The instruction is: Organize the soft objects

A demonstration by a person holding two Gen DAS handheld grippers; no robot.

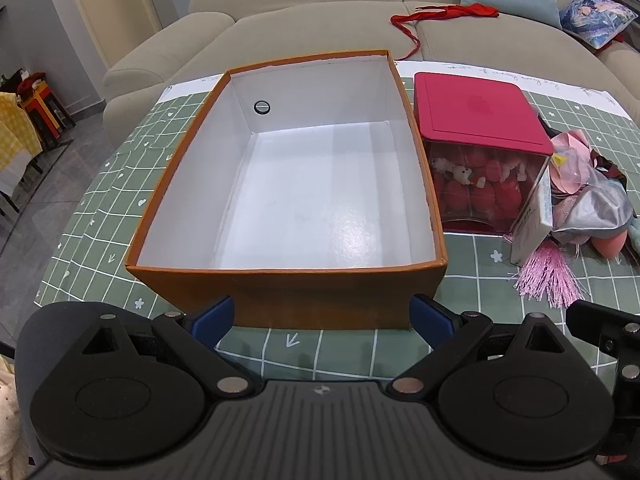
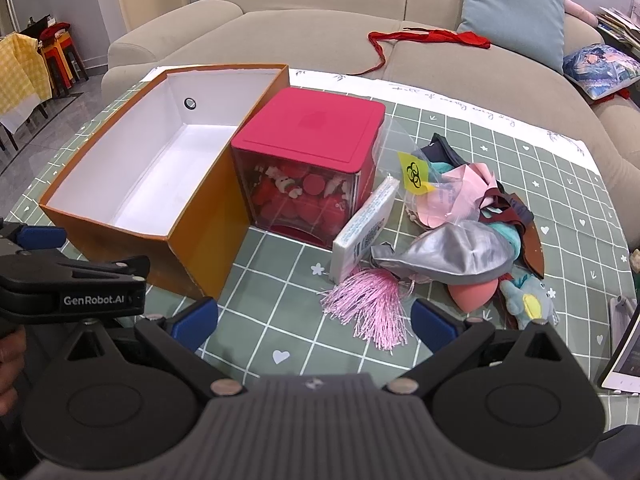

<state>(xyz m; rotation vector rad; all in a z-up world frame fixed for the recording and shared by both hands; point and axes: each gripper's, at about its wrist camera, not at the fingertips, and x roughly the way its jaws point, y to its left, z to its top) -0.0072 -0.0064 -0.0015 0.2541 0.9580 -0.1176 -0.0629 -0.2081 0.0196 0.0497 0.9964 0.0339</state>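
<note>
An empty orange box [image 1: 288, 296] [image 2: 200, 248] with a white inside stands on the green checked tablecloth. Right of it sits a clear cube with a red lid [image 1: 476, 108] [image 2: 316, 128], full of red toys. Further right lies a heap of soft things: a pink tassel [image 2: 372, 300] [image 1: 548, 276], a silver pouch [image 2: 448, 252] [image 1: 600, 208], a pink sponge [image 2: 472, 296], a small teal plush [image 2: 528, 300], pink cloth [image 2: 464, 184]. My left gripper [image 1: 322, 318] is open just before the box's near wall. My right gripper [image 2: 314, 320] is open, the tassel lying between its fingertips.
A white packet [image 2: 364, 228] leans against the cube. A clear bag with a yellow label [image 2: 416, 172] tops the heap. A beige sofa [image 2: 320, 36] with a red ribbon [image 2: 420, 36] and cushions stands behind the table. A tablet [image 2: 624, 348] lies at the right edge.
</note>
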